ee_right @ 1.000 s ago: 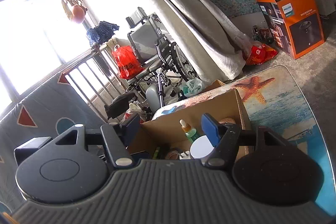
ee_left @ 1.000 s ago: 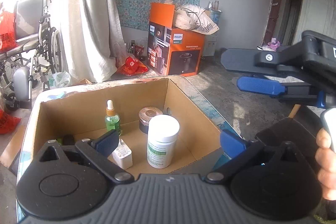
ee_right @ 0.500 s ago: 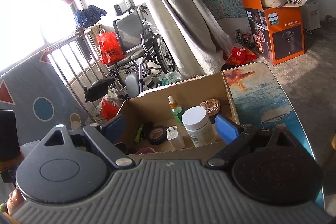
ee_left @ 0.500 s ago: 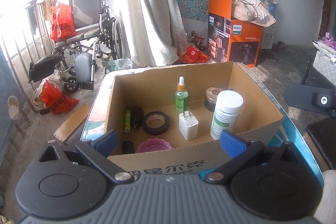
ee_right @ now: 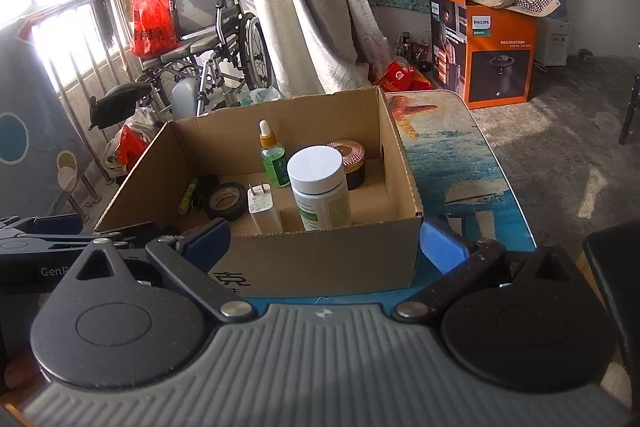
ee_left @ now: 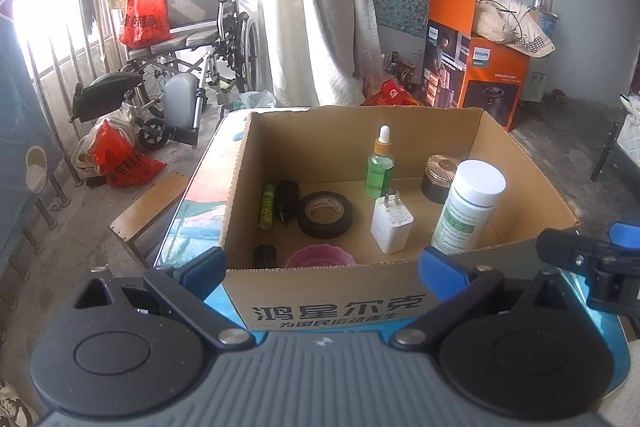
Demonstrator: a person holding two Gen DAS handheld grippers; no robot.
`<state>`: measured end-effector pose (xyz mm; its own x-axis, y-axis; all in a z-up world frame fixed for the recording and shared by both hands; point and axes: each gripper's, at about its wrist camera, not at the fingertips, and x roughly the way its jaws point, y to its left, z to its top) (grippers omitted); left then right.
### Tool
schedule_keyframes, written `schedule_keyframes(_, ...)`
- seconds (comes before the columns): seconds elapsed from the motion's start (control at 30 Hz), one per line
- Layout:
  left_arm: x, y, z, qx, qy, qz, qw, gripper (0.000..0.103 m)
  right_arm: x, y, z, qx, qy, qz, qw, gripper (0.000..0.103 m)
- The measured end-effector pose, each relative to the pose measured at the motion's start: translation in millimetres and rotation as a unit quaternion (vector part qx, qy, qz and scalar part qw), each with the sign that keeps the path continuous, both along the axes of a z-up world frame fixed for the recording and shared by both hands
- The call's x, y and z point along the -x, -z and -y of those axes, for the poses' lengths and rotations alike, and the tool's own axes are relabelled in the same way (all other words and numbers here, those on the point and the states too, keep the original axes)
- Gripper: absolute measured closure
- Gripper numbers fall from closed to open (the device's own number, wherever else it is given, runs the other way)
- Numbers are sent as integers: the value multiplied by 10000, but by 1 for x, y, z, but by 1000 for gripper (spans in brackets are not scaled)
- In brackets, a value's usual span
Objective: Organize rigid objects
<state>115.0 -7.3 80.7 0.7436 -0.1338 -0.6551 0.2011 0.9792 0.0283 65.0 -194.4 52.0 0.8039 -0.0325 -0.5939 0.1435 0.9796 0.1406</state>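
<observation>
An open cardboard box (ee_left: 328, 291) (ee_right: 320, 259) stands on a sea-print table (ee_right: 452, 163). Inside stand a white-capped bottle (ee_left: 466, 207) (ee_right: 320, 187), a green dropper bottle (ee_left: 379, 167) (ee_right: 273, 155), a white charger plug (ee_left: 391, 223) (ee_right: 262, 207), a black tape roll (ee_left: 324, 214) (ee_right: 226, 201), a gold-lidded dark jar (ee_left: 438, 179) (ee_right: 352, 163), a thin green tube (ee_left: 266, 207), a dark item (ee_left: 287, 199) and a pink bowl (ee_left: 320, 259). My left gripper (ee_left: 322, 267) is open and empty before the box's near wall. My right gripper (ee_right: 326, 239) is open and empty at the near right corner.
A wheelchair (ee_left: 192, 39) with a red bag (ee_left: 144, 13) stands by the bright window. A curtain (ee_left: 320, 7) hangs behind the box. An orange Philips carton (ee_left: 480, 67) sits on the floor at the back right. A wooden board (ee_left: 148, 205) lies left of the table.
Both grippers have pulled back from over the box toward its near side and levelled out. The whole box and its contents have come into view. Both stayed open and empty.
</observation>
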Motion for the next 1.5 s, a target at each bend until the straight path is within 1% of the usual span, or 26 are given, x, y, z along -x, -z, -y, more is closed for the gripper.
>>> schedule_keyframes(0.13,-3,2,-1,-18,-41,-17,10000,0,-21,11,-11,293,22,-241,9993,2)
schedule_keyframes(0.3,-9,7,-5,-27,-147,-112,9998,0,-33,20,-19,348,-67,-348,9988,2)
schedule_keyframes(0.47,-10,10,-5,-64,-158,-161,9997,0,-38,20,-22,320,-89,-375,9987,2)
schedule_keyframes(1.13,-9,6,-6,-85,-174,-93,9998,0,-30,18,-23,315,-75,-372,9988,2)
schedule_keyframes(1.5,-6,-1,-6,-108,-152,46,9998,0,-23,15,-22,274,1,-313,9991,2)
